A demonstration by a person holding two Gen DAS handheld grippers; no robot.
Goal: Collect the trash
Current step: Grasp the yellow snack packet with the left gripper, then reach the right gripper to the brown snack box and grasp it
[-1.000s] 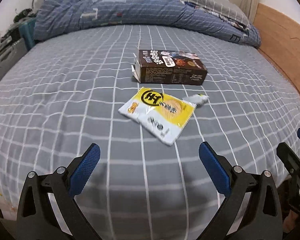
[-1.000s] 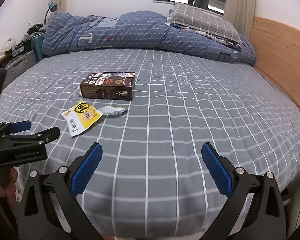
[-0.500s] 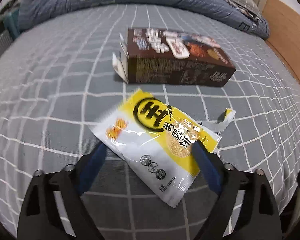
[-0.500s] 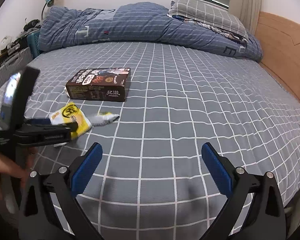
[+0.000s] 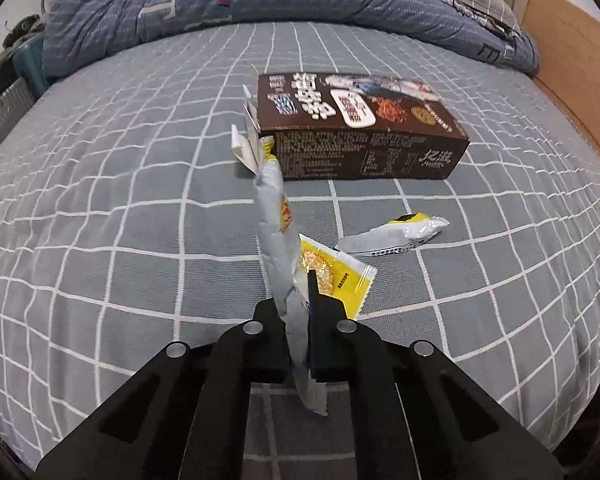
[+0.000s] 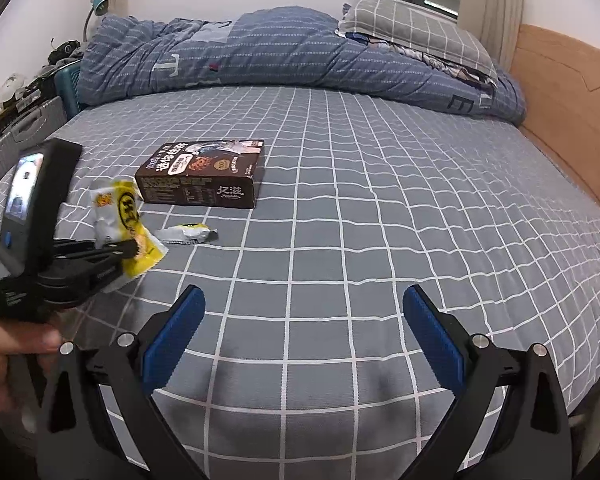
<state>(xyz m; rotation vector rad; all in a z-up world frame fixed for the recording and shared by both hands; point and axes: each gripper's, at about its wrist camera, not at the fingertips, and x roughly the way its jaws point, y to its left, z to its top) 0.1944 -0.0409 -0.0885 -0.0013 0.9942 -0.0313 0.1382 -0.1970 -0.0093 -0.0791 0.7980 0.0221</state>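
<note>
My left gripper (image 5: 298,312) is shut on a yellow and white snack wrapper (image 5: 278,240), which stands on edge between the jaws, lifted off the bed. The right wrist view shows the same wrapper (image 6: 120,216) held in the left gripper (image 6: 134,250). A small torn wrapper piece (image 5: 394,234) lies on the sheet to the right; it also shows in the right wrist view (image 6: 188,235). A dark brown snack box (image 5: 356,128) with an open left flap lies beyond; it also shows in the right wrist view (image 6: 202,180). My right gripper (image 6: 302,336) is open and empty above the near bed edge.
The grey checked bed sheet (image 6: 380,220) fills both views. A rumpled blue duvet (image 6: 260,52) and a checked pillow (image 6: 412,30) lie at the far end. A wooden bed frame (image 6: 572,120) runs along the right. Cases and clutter (image 6: 24,120) stand at the left.
My left gripper has closed on the yellow wrapper and lifted it off the sheet, turning it on edge. The right gripper has stayed open and shifted only slightly.
</note>
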